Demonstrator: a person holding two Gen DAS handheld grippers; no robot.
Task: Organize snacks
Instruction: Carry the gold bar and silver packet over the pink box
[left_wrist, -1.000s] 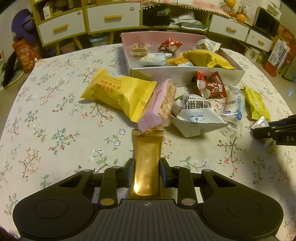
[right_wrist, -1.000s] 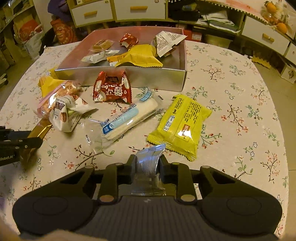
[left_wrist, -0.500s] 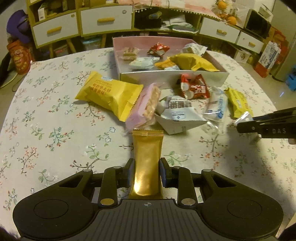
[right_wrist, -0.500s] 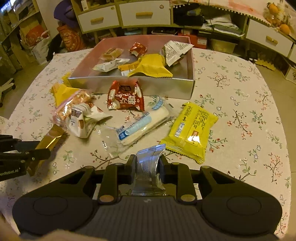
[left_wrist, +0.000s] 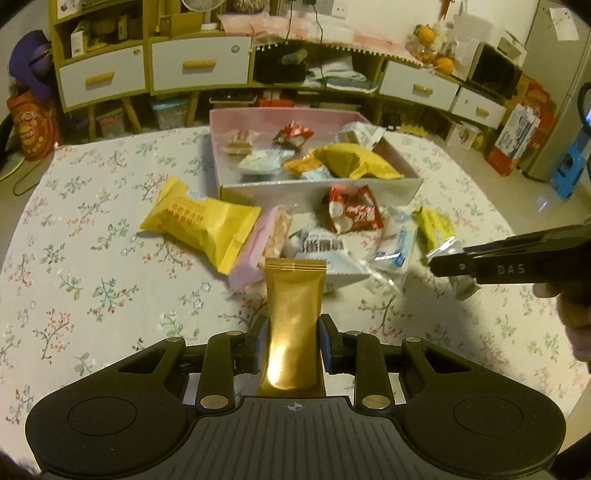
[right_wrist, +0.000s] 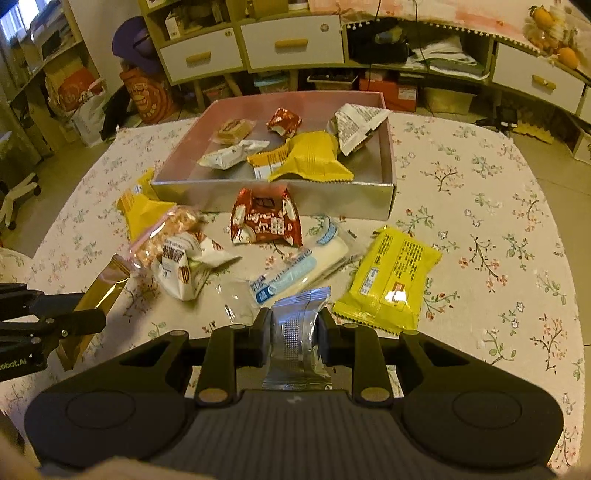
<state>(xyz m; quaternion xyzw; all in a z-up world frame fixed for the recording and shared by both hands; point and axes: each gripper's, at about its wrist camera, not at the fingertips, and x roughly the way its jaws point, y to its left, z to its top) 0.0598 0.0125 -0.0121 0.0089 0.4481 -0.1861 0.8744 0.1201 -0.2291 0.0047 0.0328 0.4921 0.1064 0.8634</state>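
Left gripper (left_wrist: 291, 347): clamped on the gold packet (left_wrist: 293, 325); glossy, long, crimped end pointing away, above the cloth
Right gripper (right_wrist: 293, 332): pinching the silver packet (right_wrist: 299, 332); small, shiny, crinkled
Box (right_wrist: 332, 199): beyond both, open, snacks inside
Loose snacks: red packet (right_wrist: 266, 221), yellow packet (right_wrist: 388, 277) between grippers and box

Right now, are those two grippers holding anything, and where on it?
Yes. The left gripper clamps a gold packet near its lower end; the right gripper clamps a silver packet across its middle.
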